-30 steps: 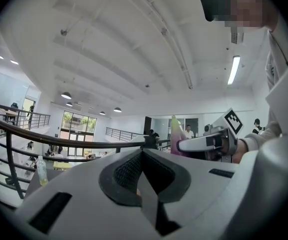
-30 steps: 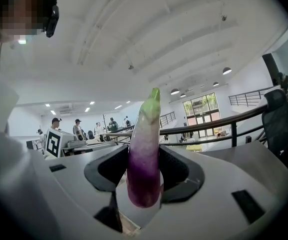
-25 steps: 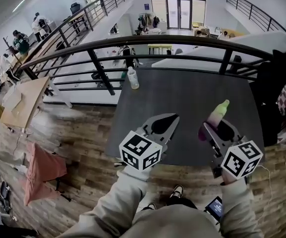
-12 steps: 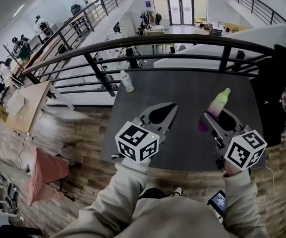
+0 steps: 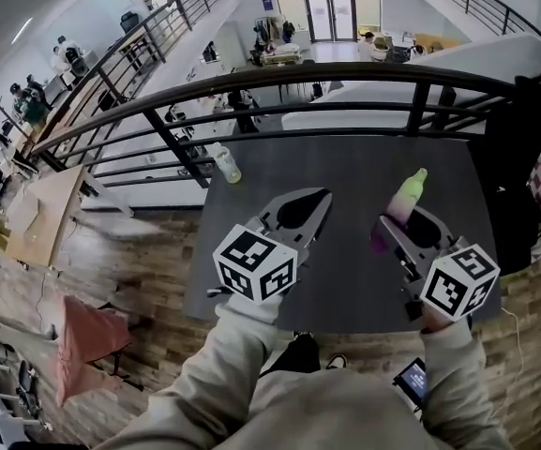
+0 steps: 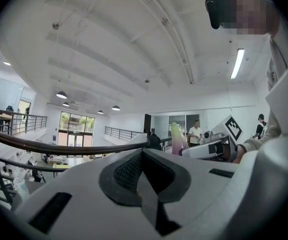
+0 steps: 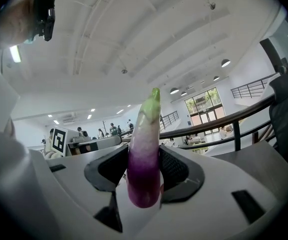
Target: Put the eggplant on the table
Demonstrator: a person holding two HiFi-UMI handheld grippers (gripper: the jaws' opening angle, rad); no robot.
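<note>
The eggplant (image 7: 144, 134), purple below and pale green at its tip, stands upright between the pads of my right gripper (image 7: 144, 158), which is shut on it. In the head view the eggplant (image 5: 409, 193) hangs in my right gripper (image 5: 406, 219) above the right half of the dark grey table (image 5: 345, 162). My left gripper (image 5: 321, 196) is level over the table's left half, jaws shut with nothing in them. In the left gripper view the closed left gripper (image 6: 143, 152) fills the lower frame, and the eggplant (image 6: 176, 139) shows to its right.
A clear plastic bottle (image 5: 225, 164) stands at the table's far left corner. A black railing (image 5: 345, 78) runs just behind the table, with a drop to a lower floor beyond. A dark jacket (image 5: 523, 157) hangs at the right. A phone (image 5: 411, 378) shows near my right sleeve.
Both grippers have moved together further over the table, side by side. The eggplant stays gripped in the right one. The bottle has slid left in the head view.
</note>
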